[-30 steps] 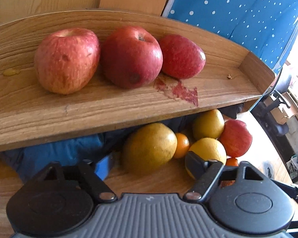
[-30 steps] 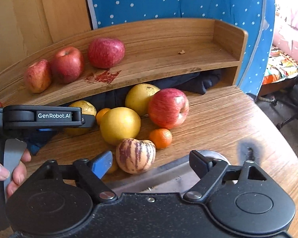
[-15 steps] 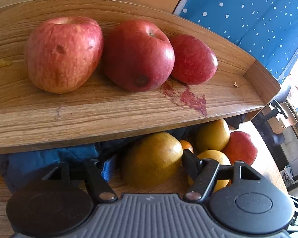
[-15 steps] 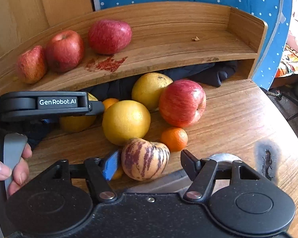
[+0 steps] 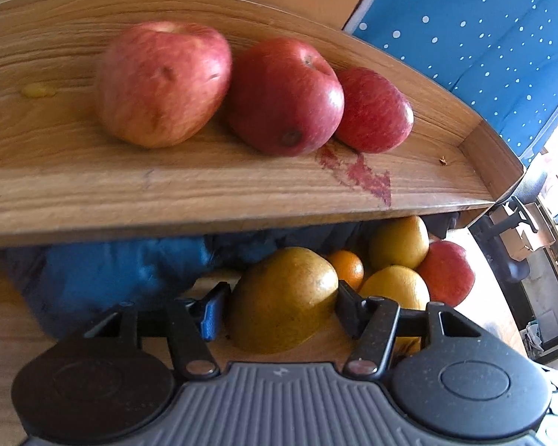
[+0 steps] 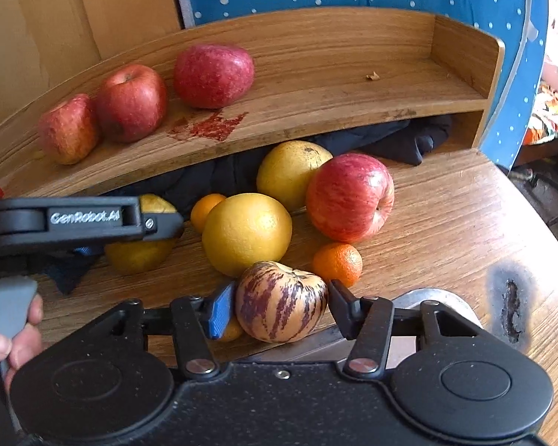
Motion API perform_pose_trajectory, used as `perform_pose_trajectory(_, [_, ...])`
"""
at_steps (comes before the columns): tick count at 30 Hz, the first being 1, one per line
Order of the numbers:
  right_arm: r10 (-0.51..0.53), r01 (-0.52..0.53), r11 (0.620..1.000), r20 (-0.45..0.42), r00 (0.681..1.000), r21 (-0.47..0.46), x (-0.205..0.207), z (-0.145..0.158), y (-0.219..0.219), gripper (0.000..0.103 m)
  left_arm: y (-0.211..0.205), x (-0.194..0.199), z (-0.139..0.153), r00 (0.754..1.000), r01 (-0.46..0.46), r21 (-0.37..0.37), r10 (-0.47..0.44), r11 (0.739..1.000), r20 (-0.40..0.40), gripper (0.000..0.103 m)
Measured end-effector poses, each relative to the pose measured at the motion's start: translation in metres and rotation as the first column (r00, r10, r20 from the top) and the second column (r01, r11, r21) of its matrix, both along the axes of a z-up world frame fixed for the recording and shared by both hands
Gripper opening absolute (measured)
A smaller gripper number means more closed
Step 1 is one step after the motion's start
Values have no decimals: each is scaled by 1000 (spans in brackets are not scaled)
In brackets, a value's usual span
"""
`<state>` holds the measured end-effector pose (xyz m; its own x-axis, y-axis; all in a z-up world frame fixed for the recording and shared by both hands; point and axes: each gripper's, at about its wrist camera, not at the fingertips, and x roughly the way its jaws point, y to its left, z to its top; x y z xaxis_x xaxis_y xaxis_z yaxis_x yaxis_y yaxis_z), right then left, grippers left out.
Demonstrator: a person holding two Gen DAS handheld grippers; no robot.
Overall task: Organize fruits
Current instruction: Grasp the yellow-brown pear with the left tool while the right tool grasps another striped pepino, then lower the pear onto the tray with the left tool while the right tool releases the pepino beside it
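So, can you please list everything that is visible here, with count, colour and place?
shelf: one, wooden, curved, at the back of the table
shelf apples: three, red, in a row on the shelf
table apple: one, red, in the pile
yellow fruits: three, on the table below the shelf
mandarins: at least two, orange, in the pile
striped fruit: one, cream and purple, at the pile's front
cloth: one, dark blue, under the shelf
stain: one, red, on the shelf
table: one, wooden
left gripper: black, around a yellow fruit
right gripper: black, around the striped fruit
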<state>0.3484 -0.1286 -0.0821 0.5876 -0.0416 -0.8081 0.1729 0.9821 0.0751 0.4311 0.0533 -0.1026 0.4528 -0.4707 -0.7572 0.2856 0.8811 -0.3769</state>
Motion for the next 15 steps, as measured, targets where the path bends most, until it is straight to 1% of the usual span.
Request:
perform_pose_trajectory(9, [18,-17,1000,58,998,-16,-28,13,9,56,18,-33,11,1000,12,-2,-12,1000,-8,64])
perform_pose_trajectory(15, [39,-37,999,94,995,-22,-56,25,10,56,18,-53,23,998,58,5,-58,998,6,64])
